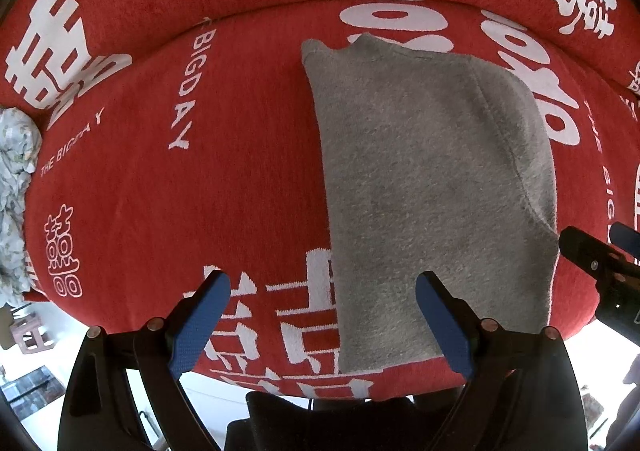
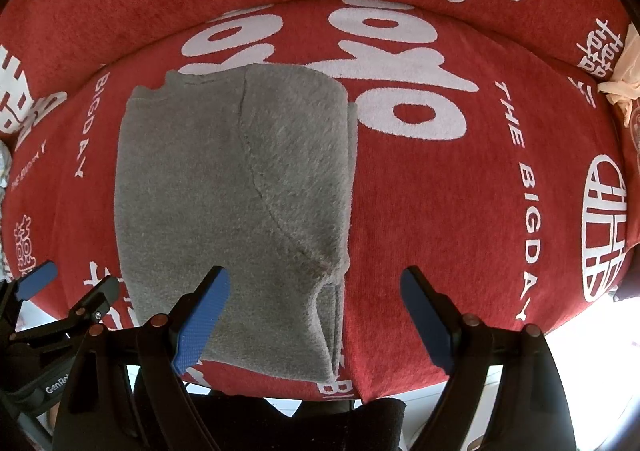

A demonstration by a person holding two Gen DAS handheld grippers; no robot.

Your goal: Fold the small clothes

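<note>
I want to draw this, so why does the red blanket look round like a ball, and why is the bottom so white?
In both wrist views the fisheye lens bends the flat red blanket and the grey cloth into a bulge. Behind the open left gripper and open right gripper, bright daylight washes the room out to white.

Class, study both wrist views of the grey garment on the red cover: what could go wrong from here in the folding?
1. The grey garment lies partly folded with both tools, left tool and right tool, open and holding nothing, so a careless grab may undo the fold.
2. Its near edge reaches the red cover's front edge; a tug could slide it off.
</note>
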